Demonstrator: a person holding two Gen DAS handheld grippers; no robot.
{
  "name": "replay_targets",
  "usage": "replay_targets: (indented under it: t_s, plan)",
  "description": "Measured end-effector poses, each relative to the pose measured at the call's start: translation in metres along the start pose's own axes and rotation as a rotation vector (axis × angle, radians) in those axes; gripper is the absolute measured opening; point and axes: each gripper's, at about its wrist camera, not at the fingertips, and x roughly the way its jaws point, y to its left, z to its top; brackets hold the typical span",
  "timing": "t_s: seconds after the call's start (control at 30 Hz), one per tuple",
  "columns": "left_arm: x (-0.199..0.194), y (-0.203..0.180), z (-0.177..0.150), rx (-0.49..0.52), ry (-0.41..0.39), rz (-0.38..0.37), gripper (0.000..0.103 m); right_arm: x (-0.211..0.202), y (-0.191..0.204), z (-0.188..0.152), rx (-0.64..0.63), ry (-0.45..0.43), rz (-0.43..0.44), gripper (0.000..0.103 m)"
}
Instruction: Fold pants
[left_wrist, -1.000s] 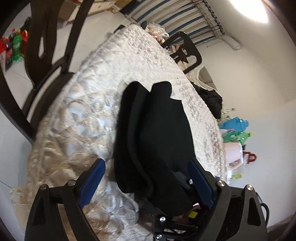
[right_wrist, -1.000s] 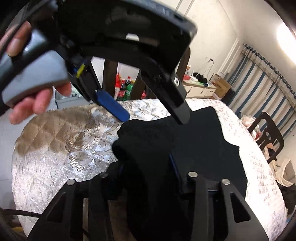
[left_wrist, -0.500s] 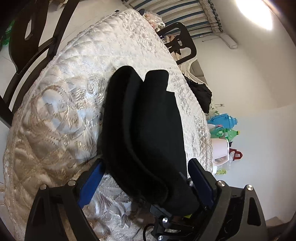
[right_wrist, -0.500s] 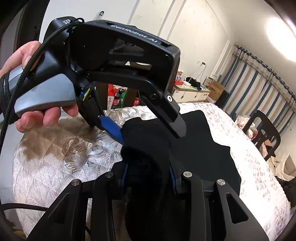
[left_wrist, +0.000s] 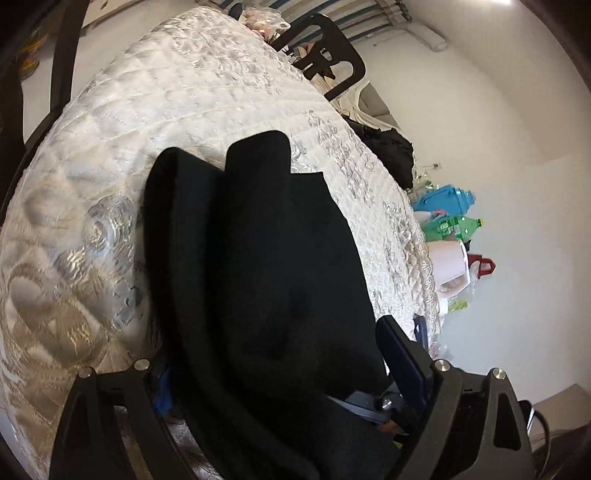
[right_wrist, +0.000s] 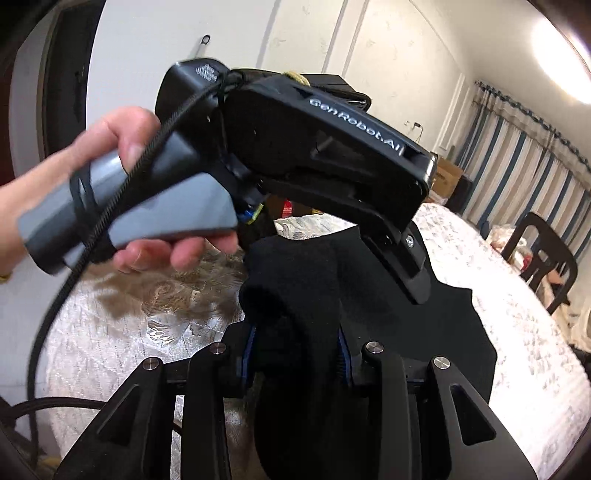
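Left gripper (left_wrist: 273, 373): your jaws stand wide, one blue-padded finger (left_wrist: 400, 360) at each side of the pants, pads not pressing the cloth.
Right gripper (right_wrist: 295, 354): your jaws are narrow and clamped on a thick bunched fold of the pants.
Pants (left_wrist: 258, 266): black, matte, soft cloth, folded in layers with rounded edges; they lie on the tabletop ahead of both jaws and run back between them.
Tabletop (left_wrist: 192, 92): covered with a quilted, shiny cream and silver cloth in a floral pattern; the far edge is rounded.
Obstruction: in the right wrist view, the left gripper body (right_wrist: 332, 158) and your left hand (right_wrist: 125, 192) on its grey handle sit above and ahead of the right jaws, hiding part of the tabletop.
Surroundings: a dark chair (left_wrist: 325, 62) stands beyond the left jaws; green bottles (left_wrist: 454, 227) and a blue container (left_wrist: 447, 199) lie to their right; striped curtains (right_wrist: 517, 158) hang ahead and right of the right jaws.
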Motion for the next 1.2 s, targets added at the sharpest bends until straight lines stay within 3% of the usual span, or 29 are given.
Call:
replay_targets:
  t_s: [0.1, 0.37, 0.63, 0.77, 0.97, 1.13, 1.2]
  plan:
    - [-0.002, 0.002, 0.0, 0.0, 0.003, 0.015, 0.084, -0.006, -0.001, -0.002, 0.009, -0.008, 0.036, 0.037]
    - [-0.007, 0.011, -0.006, 0.027, -0.045, 0.09, 0.045, -0.033, -0.016, -0.014, 0.08, -0.036, 0.153, 0.037]
    - [-0.005, 0.007, -0.007, 0.073, -0.06, 0.141, 0.043, -0.066, -0.071, -0.033, 0.31, -0.061, 0.28, 0.039]
    - [-0.004, 0.002, -0.007, 0.117, -0.061, 0.169, 0.043, -0.072, -0.112, -0.053, 0.49, -0.049, 0.266, 0.047]
    - [-0.004, 0.002, -0.006, 0.153, -0.06, 0.171, 0.043, -0.057, -0.153, -0.086, 0.671, 0.022, 0.32, 0.049]
    - [-0.004, 0.0, -0.006, 0.159, -0.057, 0.175, 0.043, -0.029, -0.176, -0.113, 0.868, 0.096, 0.435, 0.055]
    - [-0.004, -0.001, -0.006, 0.164, -0.059, 0.18, 0.043, -0.021, -0.18, -0.113, 0.882, 0.114, 0.446, 0.057]
